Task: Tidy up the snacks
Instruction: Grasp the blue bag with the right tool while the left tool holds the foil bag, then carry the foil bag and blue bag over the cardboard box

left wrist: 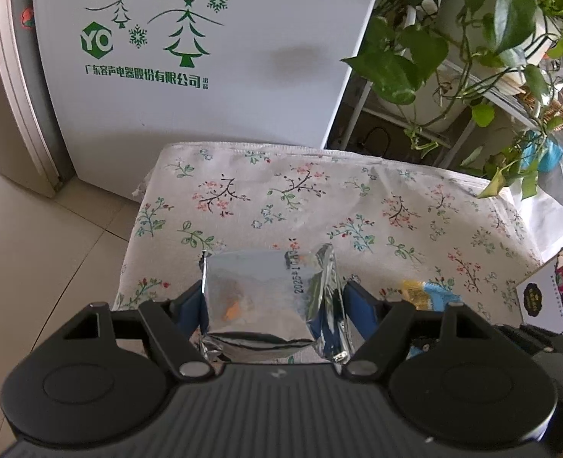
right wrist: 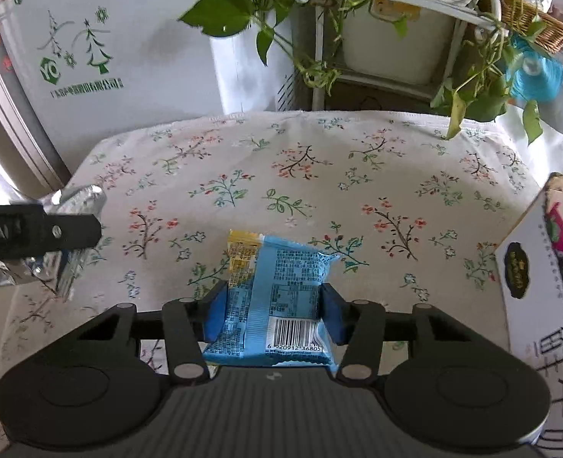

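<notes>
A square table under a floral cloth [right wrist: 304, 175] is the landmark. Behind it stands a white fridge [left wrist: 205, 57], with a trailing green pothos plant [left wrist: 472, 38] to the fridge's right. On its right edge sits an open white cardboard box [right wrist: 526, 278].

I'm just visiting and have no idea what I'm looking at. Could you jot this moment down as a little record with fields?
Setting: table with floral cloth, white fridge behind, potted vine to the right
Left gripper: jaws shut on silver foil packet
Right gripper: jaws shut on blue and yellow snack packet
Box: open carton at the table's right edge, colourful packets inside
Task stage: both packets held, neither yet in the box
</notes>
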Motion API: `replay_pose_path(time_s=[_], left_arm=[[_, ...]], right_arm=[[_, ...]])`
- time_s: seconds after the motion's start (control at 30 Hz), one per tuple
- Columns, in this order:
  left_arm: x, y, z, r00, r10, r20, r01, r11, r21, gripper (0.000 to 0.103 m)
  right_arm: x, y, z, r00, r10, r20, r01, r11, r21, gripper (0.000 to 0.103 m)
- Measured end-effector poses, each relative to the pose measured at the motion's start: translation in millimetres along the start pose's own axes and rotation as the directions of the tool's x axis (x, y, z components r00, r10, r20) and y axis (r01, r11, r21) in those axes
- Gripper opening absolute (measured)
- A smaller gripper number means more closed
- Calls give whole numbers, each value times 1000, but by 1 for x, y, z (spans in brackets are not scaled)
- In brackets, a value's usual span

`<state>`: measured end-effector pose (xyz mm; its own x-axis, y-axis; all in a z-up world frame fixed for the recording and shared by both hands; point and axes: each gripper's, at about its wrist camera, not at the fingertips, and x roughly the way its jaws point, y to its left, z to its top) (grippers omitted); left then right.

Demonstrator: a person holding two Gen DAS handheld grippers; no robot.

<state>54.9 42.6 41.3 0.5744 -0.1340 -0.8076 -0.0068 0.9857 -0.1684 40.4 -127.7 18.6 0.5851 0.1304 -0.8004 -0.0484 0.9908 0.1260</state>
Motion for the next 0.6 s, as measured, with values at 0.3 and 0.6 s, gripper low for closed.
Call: replay_pose_path(time_s=[0.3, 0.6], left_arm=[[-15, -7, -14, 1000, -20, 6, 20, 1000, 5, 75], [-23, -18, -39, 1000, -25, -11, 25, 1000, 6, 75]], right_arm=[[-54, -14, -2, 998, 37, 50, -38, 999, 15, 57], [-87, -27, -14, 993, 75, 88, -78, 997, 31, 57]])
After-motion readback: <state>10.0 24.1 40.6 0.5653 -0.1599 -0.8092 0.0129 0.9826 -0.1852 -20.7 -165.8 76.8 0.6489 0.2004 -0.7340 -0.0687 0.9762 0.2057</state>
